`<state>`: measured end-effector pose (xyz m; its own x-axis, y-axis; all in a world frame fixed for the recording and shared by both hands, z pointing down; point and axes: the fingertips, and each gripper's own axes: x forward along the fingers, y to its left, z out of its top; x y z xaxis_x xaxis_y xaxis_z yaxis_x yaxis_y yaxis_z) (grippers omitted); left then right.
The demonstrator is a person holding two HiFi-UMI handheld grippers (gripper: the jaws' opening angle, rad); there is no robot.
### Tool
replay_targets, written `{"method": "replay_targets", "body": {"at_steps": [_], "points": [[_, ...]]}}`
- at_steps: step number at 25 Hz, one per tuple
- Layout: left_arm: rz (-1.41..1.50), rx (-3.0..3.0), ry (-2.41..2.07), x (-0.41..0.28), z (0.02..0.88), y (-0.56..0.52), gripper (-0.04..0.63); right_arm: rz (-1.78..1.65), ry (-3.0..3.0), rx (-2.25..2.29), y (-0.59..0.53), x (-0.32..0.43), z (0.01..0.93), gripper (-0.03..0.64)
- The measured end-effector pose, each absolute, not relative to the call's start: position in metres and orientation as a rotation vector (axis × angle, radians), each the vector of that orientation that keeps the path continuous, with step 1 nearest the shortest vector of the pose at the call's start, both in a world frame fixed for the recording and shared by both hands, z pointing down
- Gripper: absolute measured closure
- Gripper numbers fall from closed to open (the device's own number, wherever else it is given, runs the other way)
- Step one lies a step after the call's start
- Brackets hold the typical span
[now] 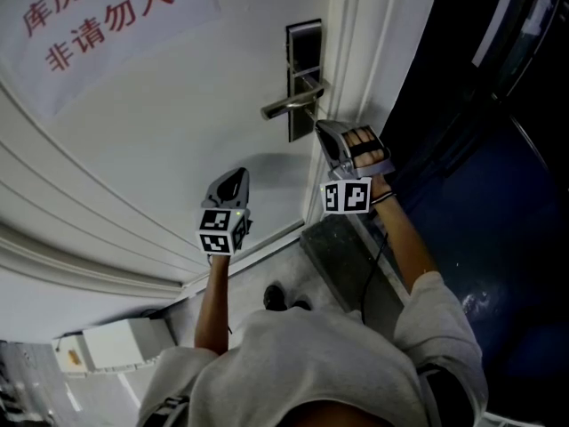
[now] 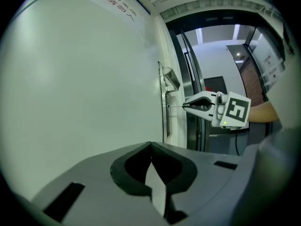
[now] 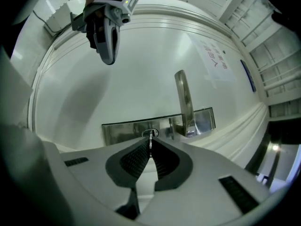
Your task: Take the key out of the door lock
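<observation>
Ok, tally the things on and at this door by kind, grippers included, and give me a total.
Grippers: 2, left and right
Door lever handle: 1
Lock plate: 1
Key: 1
Paper notice: 1
Total: 6

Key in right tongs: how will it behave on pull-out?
Likely stiff and light: the key looks like thin metal. Probably slippery: only a small part sits in the right tongs. Might bind in the lock plate if pulled crooked.

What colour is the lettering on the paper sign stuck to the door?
Red, on a white paper sign; it shows best in the head view.
</observation>
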<state>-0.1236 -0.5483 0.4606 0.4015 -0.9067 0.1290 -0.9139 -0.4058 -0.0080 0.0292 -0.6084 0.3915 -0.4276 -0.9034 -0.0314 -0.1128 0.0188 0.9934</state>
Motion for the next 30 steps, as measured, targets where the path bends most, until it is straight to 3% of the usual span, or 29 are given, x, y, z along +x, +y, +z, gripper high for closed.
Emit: {"method": "replay_targets", "body": {"at_steps": [8,18,30], "points": [[0.178,2.570,-1.681,-0.125,0.462,-0.548,0.577,-1.139,-1.952,1.221,-0.596,0.041,0.410,0.587],[0.174,2.565,-1.689,-0.129,0.462,-0.551,0.577,-0.388,-2.452,1.513,-0.581,0.065,0.432,0.586],[0.148,2.536,-1.713,-0.139,0.464,-0.549,0.577,-0.089,-2.519,1.675,-0.559,0.092,0.462,0.588]]}}
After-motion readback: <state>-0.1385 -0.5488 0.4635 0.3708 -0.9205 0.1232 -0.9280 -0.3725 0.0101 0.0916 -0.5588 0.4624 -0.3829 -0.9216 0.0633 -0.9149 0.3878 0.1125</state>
